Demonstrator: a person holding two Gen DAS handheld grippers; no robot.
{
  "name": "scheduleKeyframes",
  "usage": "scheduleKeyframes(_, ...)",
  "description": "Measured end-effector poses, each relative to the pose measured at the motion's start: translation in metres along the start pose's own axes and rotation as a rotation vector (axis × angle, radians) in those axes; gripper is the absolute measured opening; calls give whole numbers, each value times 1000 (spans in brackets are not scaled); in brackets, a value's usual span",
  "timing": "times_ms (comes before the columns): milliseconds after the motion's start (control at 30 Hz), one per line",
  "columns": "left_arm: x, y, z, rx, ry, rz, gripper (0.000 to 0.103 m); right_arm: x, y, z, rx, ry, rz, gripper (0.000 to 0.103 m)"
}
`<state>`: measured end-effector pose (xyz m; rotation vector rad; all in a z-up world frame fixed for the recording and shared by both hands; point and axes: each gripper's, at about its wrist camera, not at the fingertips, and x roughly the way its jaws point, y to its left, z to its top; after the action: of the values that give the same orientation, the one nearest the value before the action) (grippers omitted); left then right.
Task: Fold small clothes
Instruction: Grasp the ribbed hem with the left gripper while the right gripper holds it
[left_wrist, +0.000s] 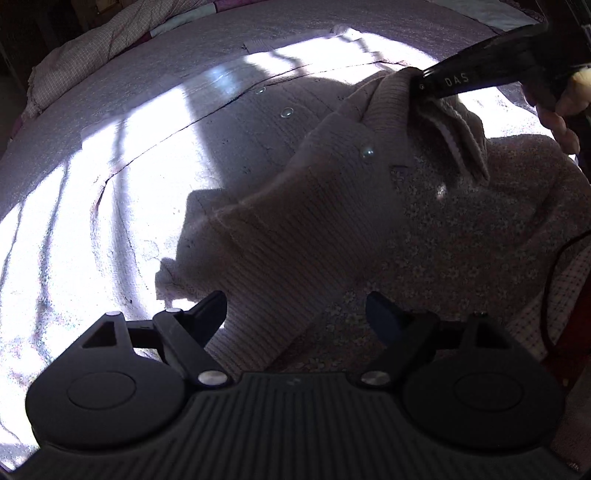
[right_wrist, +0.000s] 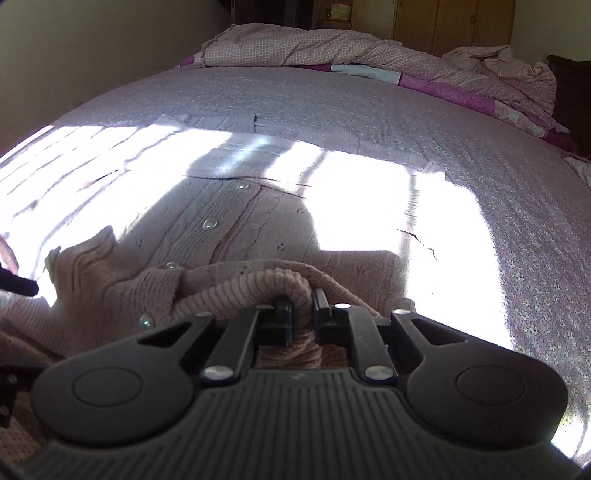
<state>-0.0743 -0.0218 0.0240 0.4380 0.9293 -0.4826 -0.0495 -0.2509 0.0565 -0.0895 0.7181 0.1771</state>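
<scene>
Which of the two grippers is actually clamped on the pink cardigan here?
The right gripper: its jaws pinch a bunched fold of the pink knit cardigan. The left gripper hangs above the cardigan, jaws wide, holding nothing.

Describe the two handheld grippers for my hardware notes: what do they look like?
Both are matte black plastic. The left gripper has a ribbed body, two round side discs, silver pivot pins and pointed fingers. The right gripper is built the same, with blocky finger pads; from the left camera, pale letters "DAS" mark its finger.
</scene>
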Motion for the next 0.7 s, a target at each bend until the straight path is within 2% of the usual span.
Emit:
scheduleKeyframes(67, 9, -3, 2, 20, 12, 22, 87, 10, -7, 6, 50, 26, 14, 14)
scheduleKeyframes(200, 21, -2, 6, 41, 7, 118, 87, 30, -16, 13, 103, 76, 35, 14)
scheduleKeyframes(333, 38, 8, 8, 5, 62, 142, 87, 34, -14, 12, 92, 85, 40, 14)
scheduleKeyframes(467, 39, 3, 2, 35, 74, 99, 94, 33, -17, 11, 94, 88, 53, 14)
scheduleKeyframes(567, 48, -2, 5, 67, 85, 137, 94, 32, -17, 9, 87, 90, 54, 15)
scheduleKeyframes(700, 52, -2, 10, 33, 76, 190, 95, 28, -13, 6, 64, 94, 47, 16)
